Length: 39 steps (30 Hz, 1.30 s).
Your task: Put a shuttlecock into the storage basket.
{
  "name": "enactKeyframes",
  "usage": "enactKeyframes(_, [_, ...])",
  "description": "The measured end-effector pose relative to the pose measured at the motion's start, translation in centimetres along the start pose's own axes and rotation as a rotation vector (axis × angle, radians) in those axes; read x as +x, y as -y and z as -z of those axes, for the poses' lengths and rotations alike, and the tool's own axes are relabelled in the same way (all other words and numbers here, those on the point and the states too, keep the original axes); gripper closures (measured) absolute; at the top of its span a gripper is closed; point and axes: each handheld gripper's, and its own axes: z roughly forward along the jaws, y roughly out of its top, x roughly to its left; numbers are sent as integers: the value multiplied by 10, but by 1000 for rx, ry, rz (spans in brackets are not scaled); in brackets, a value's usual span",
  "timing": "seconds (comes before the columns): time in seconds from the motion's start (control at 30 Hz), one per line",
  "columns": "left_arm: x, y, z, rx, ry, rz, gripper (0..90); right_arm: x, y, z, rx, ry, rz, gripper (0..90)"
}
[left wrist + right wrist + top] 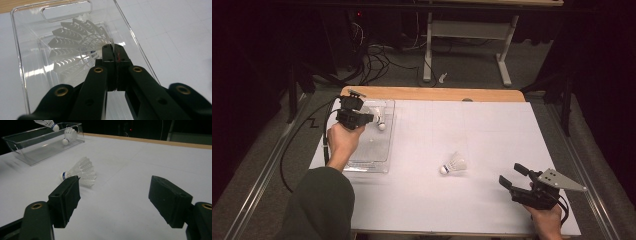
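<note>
Left gripper (115, 50), jaws pinched on a shuttlecock's (75, 47) thin feather edge above the clear tray (388, 131), risks slipping and dropping it outside; right gripper (113, 195) gapes empty near the table shuttlecock (80, 172).

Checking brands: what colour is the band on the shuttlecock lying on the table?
Blue, around the shuttlecock just behind its white cork; clearest in the right gripper view.

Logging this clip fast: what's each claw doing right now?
Left claw: closed on a shuttlecock's skirt edge, over the clear tray.
Right claw: open, holding nothing.
</note>
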Motion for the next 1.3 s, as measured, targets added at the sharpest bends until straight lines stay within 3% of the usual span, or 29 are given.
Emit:
enactKeyframes(1.13, [11,-3,-16,19,-9,51,884,0,0,0,-1,-2,1,256])
enactKeyframes(1.2, [12,-3,-16,18,-8,55,855,0,0,0,-1,-1,0,256])
enactKeyframes(1.3, [12,-3,-15,6,-26,56,697,0,0,0,-2,-1,0,256])
